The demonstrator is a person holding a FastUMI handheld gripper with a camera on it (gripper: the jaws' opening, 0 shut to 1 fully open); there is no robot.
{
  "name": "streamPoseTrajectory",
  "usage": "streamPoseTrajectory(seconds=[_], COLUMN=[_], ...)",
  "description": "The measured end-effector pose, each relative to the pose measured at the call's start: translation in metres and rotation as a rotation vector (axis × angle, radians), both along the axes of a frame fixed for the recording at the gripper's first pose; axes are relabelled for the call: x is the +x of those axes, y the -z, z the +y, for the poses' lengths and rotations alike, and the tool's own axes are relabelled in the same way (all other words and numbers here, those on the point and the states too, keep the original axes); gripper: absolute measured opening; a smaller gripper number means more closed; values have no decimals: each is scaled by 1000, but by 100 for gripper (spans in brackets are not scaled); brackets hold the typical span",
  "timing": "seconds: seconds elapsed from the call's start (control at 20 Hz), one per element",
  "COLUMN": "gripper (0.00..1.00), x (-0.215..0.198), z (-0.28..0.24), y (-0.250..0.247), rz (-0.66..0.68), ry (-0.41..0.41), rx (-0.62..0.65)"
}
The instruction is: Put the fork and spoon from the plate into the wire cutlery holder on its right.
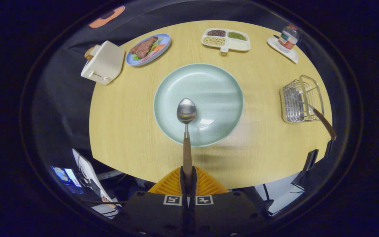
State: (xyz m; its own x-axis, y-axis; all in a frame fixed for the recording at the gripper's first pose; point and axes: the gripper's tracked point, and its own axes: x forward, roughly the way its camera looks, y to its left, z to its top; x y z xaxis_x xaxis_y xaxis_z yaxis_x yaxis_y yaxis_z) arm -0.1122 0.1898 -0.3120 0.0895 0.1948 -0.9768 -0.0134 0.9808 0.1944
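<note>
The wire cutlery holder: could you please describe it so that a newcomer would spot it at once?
Start at the big pale green plate in the middle of the round wooden table, beyond the tongs, which are shut on the spoon. Look right to the table's edge: the wire cutlery holder stands there, the one metal mesh basket, with a brown-handled utensil leaning out.

Booth w/ dining table (126,131), toaster (103,62)

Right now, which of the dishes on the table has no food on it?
The big pale green plate just ahead of the gripper, under the held spoon. The blue plate holds meat and vegetables; the white divided tray holds beans.
</note>
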Motion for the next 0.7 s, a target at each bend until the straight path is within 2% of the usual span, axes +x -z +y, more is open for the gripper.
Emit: streamPoseTrajectory(seconds=[0.25,0.7], gripper=[0,0], x=[12,27], z=[-42,-166], y=[-43,-114], rz=[-44,-108], ry=[27,165], rx=[25,10])
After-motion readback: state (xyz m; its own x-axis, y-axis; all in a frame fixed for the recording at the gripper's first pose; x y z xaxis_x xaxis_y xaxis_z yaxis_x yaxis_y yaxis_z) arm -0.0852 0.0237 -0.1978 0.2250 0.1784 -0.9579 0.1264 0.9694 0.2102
